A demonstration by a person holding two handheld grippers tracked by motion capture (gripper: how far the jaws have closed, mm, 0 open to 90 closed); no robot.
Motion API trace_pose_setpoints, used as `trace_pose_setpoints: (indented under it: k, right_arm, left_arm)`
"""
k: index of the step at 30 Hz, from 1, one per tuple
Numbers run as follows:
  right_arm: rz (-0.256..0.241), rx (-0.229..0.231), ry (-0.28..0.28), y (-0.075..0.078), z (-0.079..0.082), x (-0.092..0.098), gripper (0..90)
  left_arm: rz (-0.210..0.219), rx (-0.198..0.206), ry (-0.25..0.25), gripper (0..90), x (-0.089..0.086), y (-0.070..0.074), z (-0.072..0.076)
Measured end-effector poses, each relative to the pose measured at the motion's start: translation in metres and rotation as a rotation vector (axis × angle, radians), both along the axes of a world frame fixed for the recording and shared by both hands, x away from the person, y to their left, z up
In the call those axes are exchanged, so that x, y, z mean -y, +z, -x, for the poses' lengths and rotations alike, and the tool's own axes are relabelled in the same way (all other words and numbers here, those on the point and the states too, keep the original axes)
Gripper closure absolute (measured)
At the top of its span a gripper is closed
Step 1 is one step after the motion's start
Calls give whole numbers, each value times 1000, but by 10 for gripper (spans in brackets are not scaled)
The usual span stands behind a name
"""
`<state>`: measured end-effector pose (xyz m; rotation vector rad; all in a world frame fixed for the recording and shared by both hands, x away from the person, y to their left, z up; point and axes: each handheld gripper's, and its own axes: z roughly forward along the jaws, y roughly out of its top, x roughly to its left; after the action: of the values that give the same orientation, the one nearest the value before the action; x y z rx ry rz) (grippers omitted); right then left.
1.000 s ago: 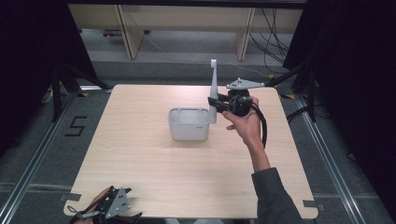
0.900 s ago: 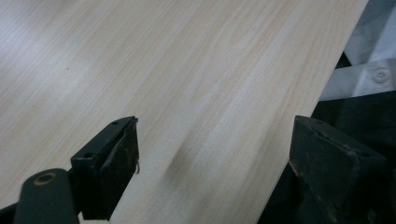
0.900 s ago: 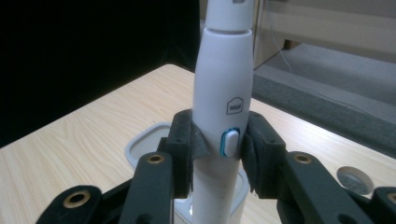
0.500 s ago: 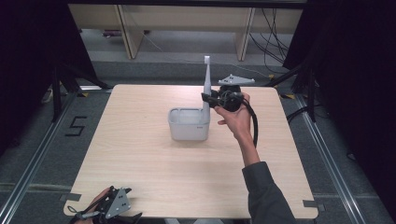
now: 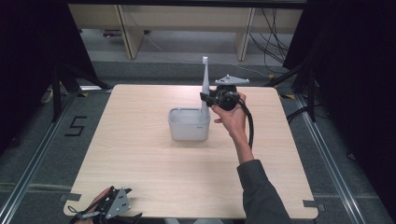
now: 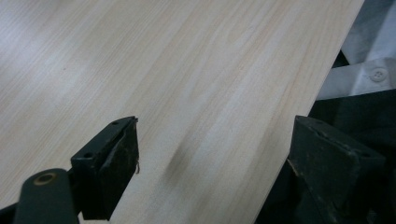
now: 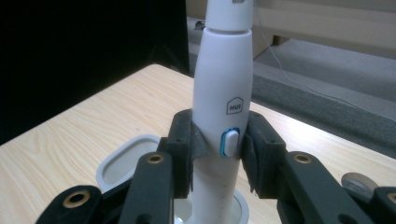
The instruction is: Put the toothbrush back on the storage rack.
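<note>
1. Right tool (image 5: 206, 98): arm stretched forward over the table (image 5: 140, 158), jaws clamped (pads pressed in from both sides).
2. Left tool (image 5: 113, 205): low at near table edge, jaws spread wide.

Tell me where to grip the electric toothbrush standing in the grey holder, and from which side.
Grip the electric toothbrush on its thick white handle, near the button, as the right gripper does now. Come in level from the side: it stands upright in the grey holder, whose walls hide the base, and the neck looks too thin.
</note>
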<state>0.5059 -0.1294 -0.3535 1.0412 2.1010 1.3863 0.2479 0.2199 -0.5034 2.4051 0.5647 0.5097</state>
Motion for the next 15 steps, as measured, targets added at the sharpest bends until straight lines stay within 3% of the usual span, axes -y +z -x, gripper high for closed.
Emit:
trace_pose_setpoints:
  k: [8, 11, 13, 14, 15]
  right_arm:
    - [-9, -33, -22, -12, -5, -3, 663]
    - [30, -20, -20, -16, -8, -3, 663]
    - [12, -47, -36, -18, -6, -6, 663]
    - [32, -26, -28, -19, -8, -4, 663]
    - [33, -37, -22, -21, -8, -5, 663]
  left_arm:
    - [-14, 4, 0, 156, -1, 0, -1]
    - [-8, 2, -1, 156, 0, 0, 0]
    - [-14, 3, 0, 156, -1, 0, -1]
    - [-1, -1, 0, 156, 0, 0, 0]
    - [-1, -1, 0, 156, 0, 0, 0]
